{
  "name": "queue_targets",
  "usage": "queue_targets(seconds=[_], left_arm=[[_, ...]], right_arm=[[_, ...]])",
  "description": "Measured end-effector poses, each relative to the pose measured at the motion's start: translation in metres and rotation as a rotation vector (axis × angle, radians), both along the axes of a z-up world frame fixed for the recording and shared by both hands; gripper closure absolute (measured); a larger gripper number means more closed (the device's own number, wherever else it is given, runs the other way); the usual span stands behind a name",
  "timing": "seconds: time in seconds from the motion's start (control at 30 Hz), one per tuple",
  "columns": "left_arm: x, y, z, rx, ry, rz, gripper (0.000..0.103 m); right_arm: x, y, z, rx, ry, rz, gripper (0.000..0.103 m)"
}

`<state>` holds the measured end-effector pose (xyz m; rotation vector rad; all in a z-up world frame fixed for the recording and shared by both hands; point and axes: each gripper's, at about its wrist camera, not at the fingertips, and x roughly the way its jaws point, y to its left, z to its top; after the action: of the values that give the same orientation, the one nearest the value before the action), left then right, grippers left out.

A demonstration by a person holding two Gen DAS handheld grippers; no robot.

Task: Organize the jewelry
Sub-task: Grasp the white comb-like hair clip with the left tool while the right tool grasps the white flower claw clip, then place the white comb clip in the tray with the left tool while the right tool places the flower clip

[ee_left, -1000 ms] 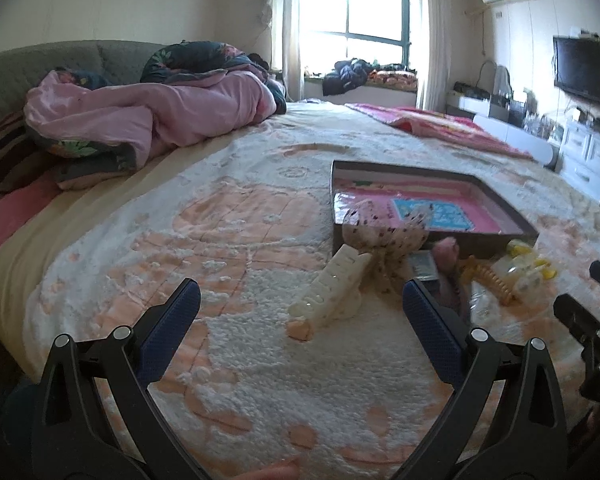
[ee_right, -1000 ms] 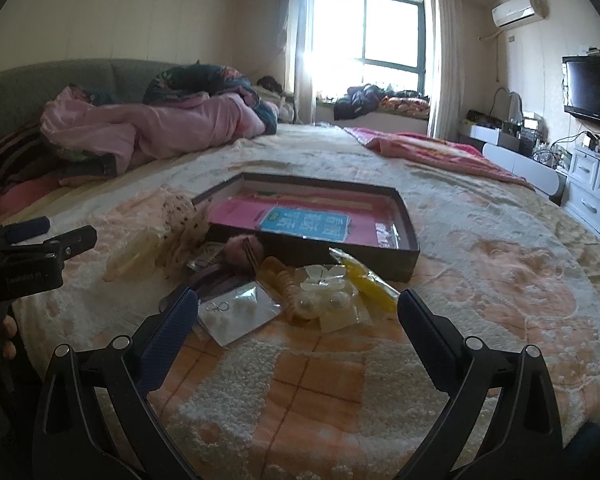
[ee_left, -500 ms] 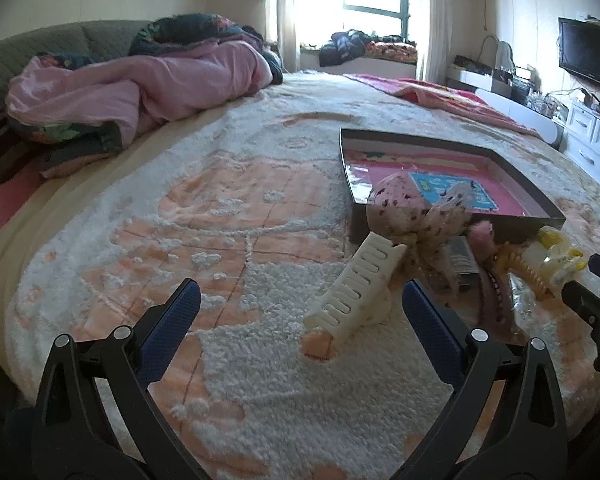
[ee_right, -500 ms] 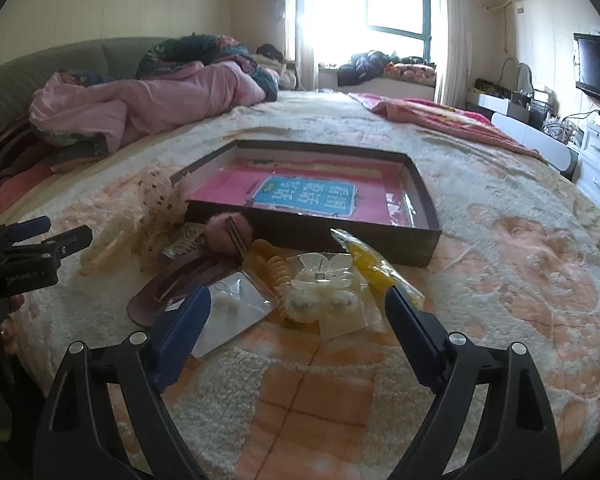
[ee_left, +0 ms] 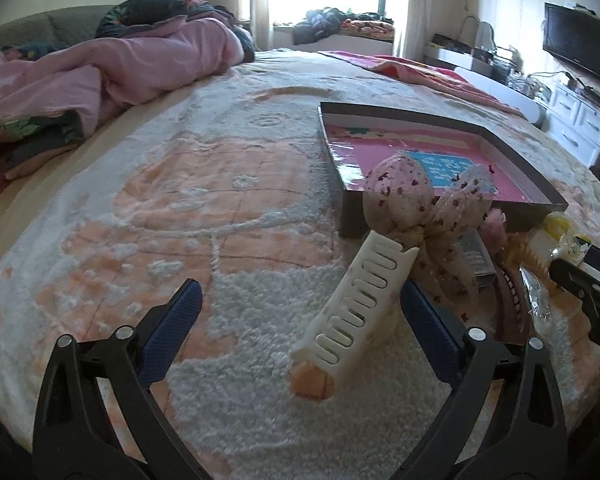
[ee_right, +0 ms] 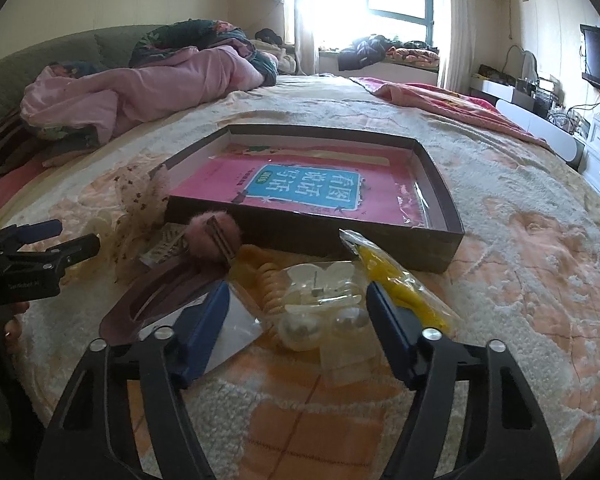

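Observation:
A dark shallow box point(ee_right: 440, 242) with a pink and blue book inside lies on the bed; it also shows in the left wrist view point(ee_left: 350, 216). In front of it lies a pile of hair accessories. My left gripper point(ee_left: 296, 320) is open, low over the blanket, with a white claw clip point(ee_left: 356, 308) between its fingers and a dotted fabric bow point(ee_left: 416, 208) just beyond. My right gripper point(ee_right: 298, 320) is open around a clear packet of pearl and butterfly clips point(ee_right: 324, 300). A pink pompom clip point(ee_right: 216, 232), a brown clip point(ee_right: 156, 300) and a yellow packet point(ee_right: 396, 284) lie nearby.
A pink quilt point(ee_left: 100, 68) is heaped at the far left of the bed. A red blanket point(ee_right: 440, 100) lies at the far right. White drawers point(ee_left: 576, 124) and a TV point(ee_left: 580, 48) stand past the bed's right side. The bed's near edge is just below both grippers.
Both grippers have moved forward and down toward the pile. The white claw clip now lies between the left fingers. The right jaws have narrowed around the clear packet.

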<state>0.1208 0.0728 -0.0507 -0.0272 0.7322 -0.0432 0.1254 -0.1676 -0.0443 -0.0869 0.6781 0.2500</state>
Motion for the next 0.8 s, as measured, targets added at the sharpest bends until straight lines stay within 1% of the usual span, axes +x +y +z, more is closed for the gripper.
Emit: queue_targets(seconds=[0.07,0.1,0.13,0.17,0.2,0.23,0.27,0.33,0.4,0.5,0.57,0.8], left_arm=[[0.003,0.0,-0.001,-0.011,0.002,-0.027,0.021],[0.004,-0.002,-0.002,-0.008,0.002,-0.038,0.026],[0.005,-0.003,-0.003,-0.006,0.011,-0.051,0.033],[0.008,-0.004,-0.004,-0.006,0.019,-0.059,0.037],[0.009,-0.005,-0.006,-0.013,0.03,-0.074,0.043],[0.009,-0.006,-0.006,-0.019,0.033,-0.088,0.05],[0.008,-0.008,-0.006,-0.02,0.034,-0.097,0.054],[0.006,-0.012,-0.005,-0.015,0.033,-0.116,0.067],[0.005,-0.016,-0.004,-0.016,0.035,-0.128,0.076],[0.004,-0.019,-0.003,0.005,0.045,-0.126,0.08],[0.002,-0.019,-0.002,-0.002,0.052,-0.123,0.083],[-0.012,-0.018,0.017,-0.026,0.025,-0.108,0.083]], right_arm=[[0.004,-0.001,-0.001,0.003,0.009,-0.003,0.046],[0.006,-0.002,-0.002,0.001,0.012,-0.006,0.048],[0.007,-0.003,-0.002,-0.001,0.013,-0.008,0.052],[0.009,-0.003,-0.003,-0.003,0.015,-0.01,0.057],[0.01,-0.003,-0.004,-0.009,0.015,-0.012,0.059],[0.01,-0.004,-0.004,-0.01,0.015,-0.012,0.059],[0.011,-0.004,-0.004,-0.007,0.016,-0.009,0.059],[0.01,-0.005,-0.003,-0.004,0.013,-0.001,0.059],[0.008,-0.006,-0.002,0.006,0.014,0.009,0.059],[0.005,-0.006,-0.001,0.02,0.018,0.02,0.059],[0.001,-0.006,0.0,0.026,0.019,0.03,0.059],[-0.013,-0.007,0.004,0.057,0.025,0.058,0.059]])
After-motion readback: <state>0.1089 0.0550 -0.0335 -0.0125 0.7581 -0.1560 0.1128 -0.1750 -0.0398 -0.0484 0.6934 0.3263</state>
